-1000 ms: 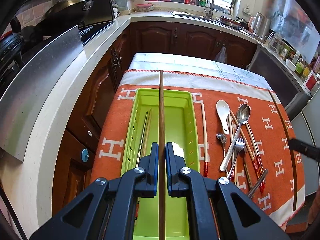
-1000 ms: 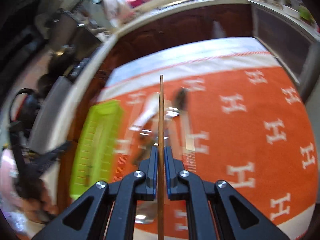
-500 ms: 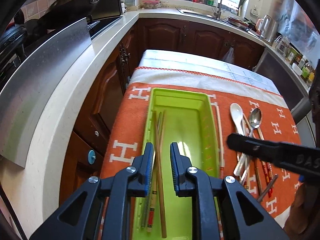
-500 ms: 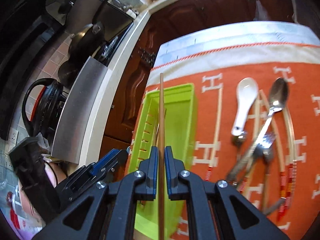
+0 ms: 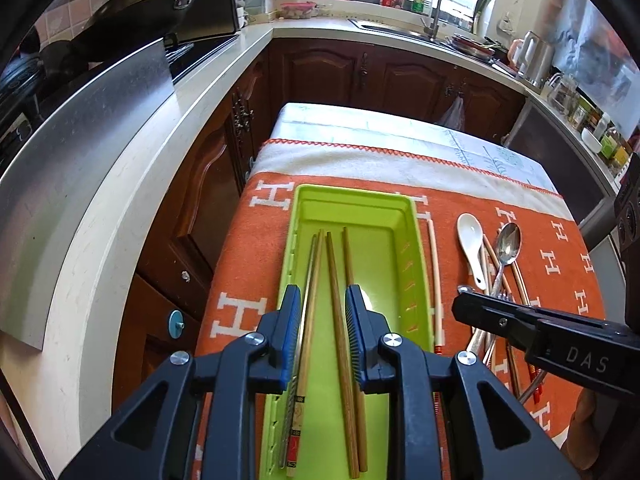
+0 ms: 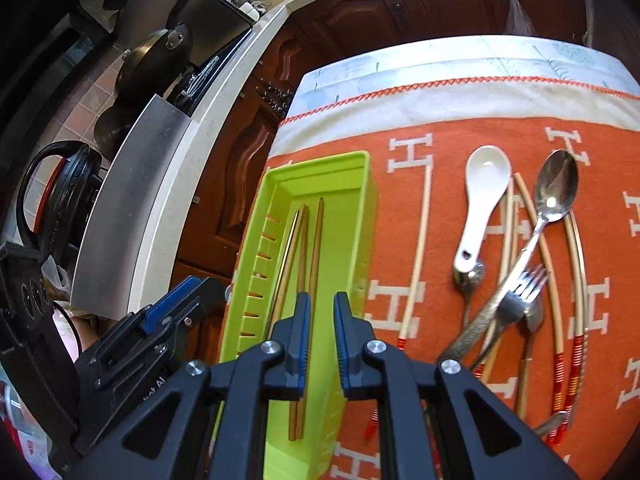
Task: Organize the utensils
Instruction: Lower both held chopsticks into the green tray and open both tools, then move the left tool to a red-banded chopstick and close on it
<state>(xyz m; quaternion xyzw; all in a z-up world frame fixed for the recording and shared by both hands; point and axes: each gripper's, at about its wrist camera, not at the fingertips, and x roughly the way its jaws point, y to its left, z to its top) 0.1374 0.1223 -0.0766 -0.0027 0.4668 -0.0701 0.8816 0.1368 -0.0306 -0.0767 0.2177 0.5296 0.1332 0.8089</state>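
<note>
Chopsticks [image 5: 338, 312] in tray [image 5: 416, 240]: light, stiff, slippery; pinch mid-shaft; left gripper [image 5: 322, 332] and right gripper [image 6: 320, 336] both spread, empty.

The green tray [image 5: 416, 240] holds chopsticks [image 5: 336, 308] along its left half; its right half lies bare. Just right of the tray, a single pale chopstick [image 6: 416, 248] lies on the surface [image 6: 480, 92]. Farther right, a white spoon [image 6: 480, 208], metal spoon [image 6: 556, 196] and fork [image 6: 520, 292] overlap in a crowded pile. The far cloth strip is free.
</note>
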